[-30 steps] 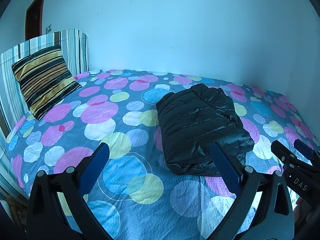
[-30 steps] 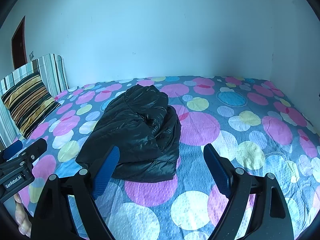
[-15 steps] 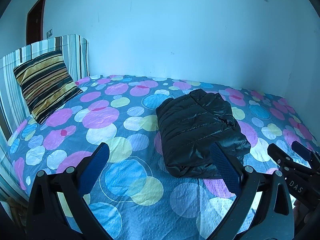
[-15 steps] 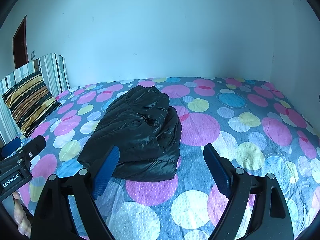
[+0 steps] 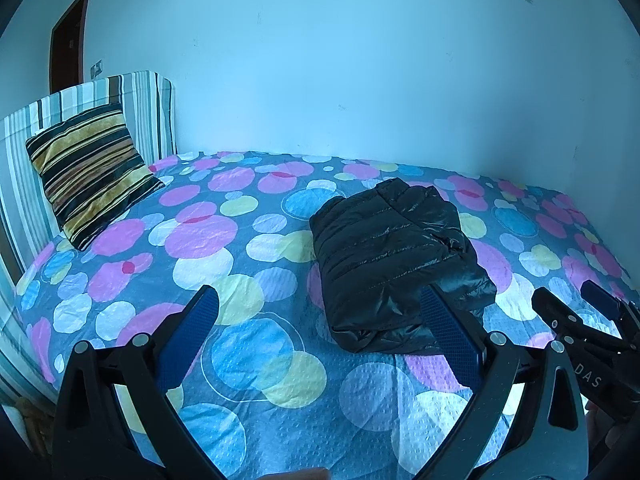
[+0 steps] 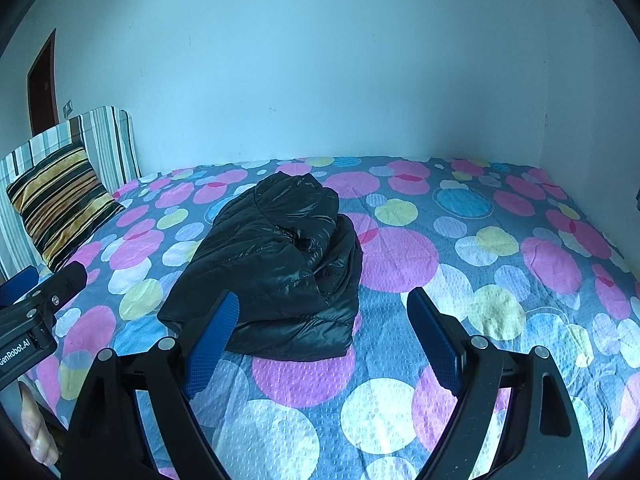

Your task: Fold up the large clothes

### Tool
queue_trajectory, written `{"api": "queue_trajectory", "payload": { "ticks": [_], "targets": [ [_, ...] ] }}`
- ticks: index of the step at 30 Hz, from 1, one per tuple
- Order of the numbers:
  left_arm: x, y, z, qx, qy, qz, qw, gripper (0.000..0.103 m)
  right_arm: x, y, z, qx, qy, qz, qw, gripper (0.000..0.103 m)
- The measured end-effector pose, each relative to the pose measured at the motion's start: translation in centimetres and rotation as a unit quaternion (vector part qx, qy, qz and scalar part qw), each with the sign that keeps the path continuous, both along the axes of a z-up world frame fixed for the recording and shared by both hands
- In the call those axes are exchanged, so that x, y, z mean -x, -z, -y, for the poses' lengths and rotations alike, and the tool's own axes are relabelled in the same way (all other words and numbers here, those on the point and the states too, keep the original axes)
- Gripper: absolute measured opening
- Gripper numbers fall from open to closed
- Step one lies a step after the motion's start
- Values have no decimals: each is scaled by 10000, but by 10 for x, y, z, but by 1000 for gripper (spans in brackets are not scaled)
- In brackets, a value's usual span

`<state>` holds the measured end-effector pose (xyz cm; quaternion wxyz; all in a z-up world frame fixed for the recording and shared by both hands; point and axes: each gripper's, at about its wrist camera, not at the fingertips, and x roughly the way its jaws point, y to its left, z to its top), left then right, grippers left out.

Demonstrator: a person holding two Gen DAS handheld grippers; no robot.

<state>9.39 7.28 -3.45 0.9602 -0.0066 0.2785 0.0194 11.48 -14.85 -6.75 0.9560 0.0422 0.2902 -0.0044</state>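
A black puffer jacket point(image 5: 392, 256) lies folded into a compact bundle on the polka-dot bedspread point(image 5: 224, 240). It also shows in the right wrist view point(image 6: 280, 264). My left gripper point(image 5: 320, 312) is open and empty, held above the bed short of the jacket's near left corner. My right gripper point(image 6: 324, 312) is open and empty, just short of the jacket's near edge. Neither touches the jacket. Each gripper shows at the edge of the other's view, the right one point(image 5: 588, 320) and the left one point(image 6: 36, 296).
A striped cushion point(image 5: 88, 172) leans on the striped headboard point(image 5: 140, 112) at the left. White walls border the bed at the back and right. A dark door point(image 5: 66, 40) stands at the far left.
Both grippers have pulled back and risen slightly from the jacket, staying open. The jacket has not moved.
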Motion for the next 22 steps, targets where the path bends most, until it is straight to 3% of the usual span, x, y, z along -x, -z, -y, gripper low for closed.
{"api": "queue_trajectory", "payload": {
  "ticks": [16,22],
  "targets": [
    [-10,11,0,77,-59,13,10000,101,3,-2,1,-1,-36,-17,10000,85],
    [-38,34,-20,64,-145,-302,9994,101,-7,4,18,59,24,-97,9999,85]
  ]
}}
